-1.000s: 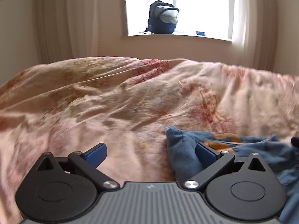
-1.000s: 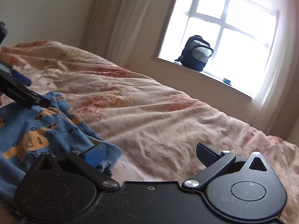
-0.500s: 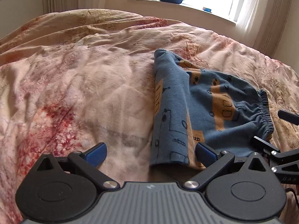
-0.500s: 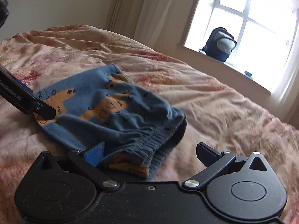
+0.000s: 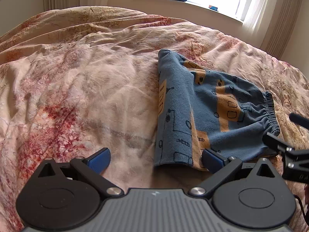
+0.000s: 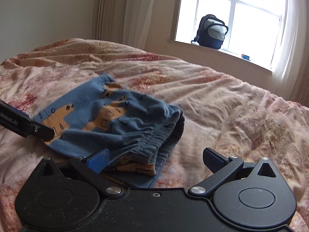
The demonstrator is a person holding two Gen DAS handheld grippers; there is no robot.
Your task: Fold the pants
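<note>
Folded blue printed pants [image 5: 208, 114] lie on the floral duvet [image 5: 81, 96]. Left gripper [image 5: 156, 159] and right gripper [image 6: 156, 159] both gape wide, empty, at the near edge. Risk: a finger snagging the elastic waistband [image 6: 154, 143], dragging the fold apart.

Soft matt blue cloth pants [image 5: 210, 116] lie on a rumpled, faintly fuzzy cloth bedspread [image 5: 87, 89].

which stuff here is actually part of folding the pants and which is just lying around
Part of the job:
- pants, folded on the bedspread
- left gripper, open
- right gripper, open

Just lying about:
- backpack on the windowsill
- small blue thing on the sill
- curtains
</note>
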